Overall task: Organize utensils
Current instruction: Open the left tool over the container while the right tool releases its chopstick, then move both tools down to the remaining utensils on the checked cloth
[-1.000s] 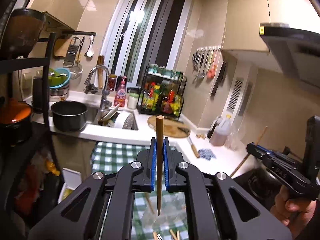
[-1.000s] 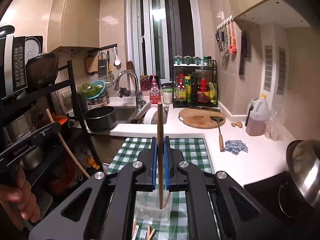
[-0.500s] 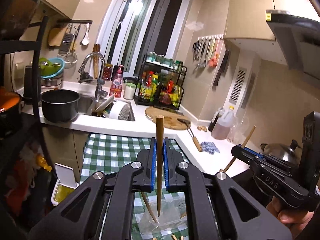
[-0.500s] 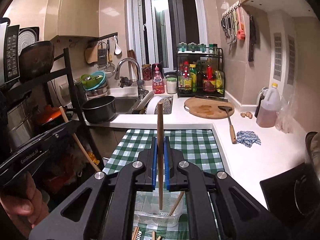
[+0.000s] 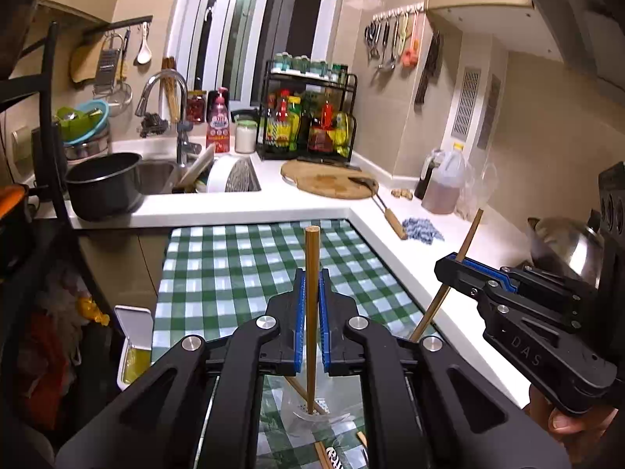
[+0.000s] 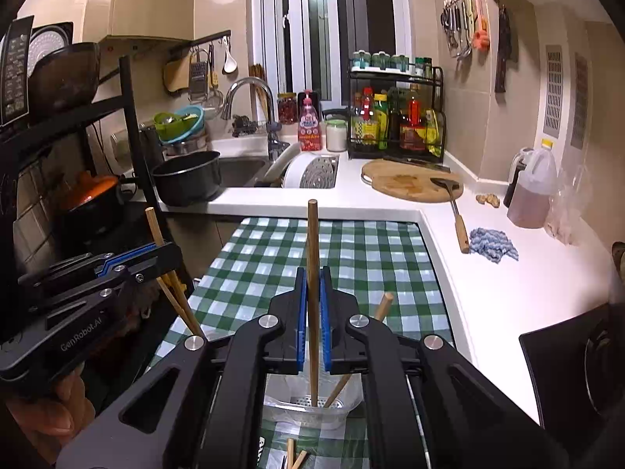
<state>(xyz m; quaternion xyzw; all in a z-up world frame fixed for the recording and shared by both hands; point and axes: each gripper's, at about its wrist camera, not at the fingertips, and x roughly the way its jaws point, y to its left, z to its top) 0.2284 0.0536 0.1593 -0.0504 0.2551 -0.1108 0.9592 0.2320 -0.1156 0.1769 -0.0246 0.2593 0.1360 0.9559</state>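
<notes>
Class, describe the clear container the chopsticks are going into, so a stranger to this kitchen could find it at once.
Start at the green-checked tablecloth below the white counter. At its near end, under the right gripper, stands the clear plastic container. Unlike the loose chopsticks nearby, it is see-through, with a perforated bottom.

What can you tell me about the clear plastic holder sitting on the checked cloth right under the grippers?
The clear holder is a see-through plastic cup with a perforated, strainer-like bottom, standing upright on the green checked cloth. It is partly hidden by the gripper bodies. A loose chopstick leans inside it. The chopstick in the right gripper reaches down into it, and the left gripper's chopstick does the same. More chopsticks lie on the cloth beside it.
</notes>
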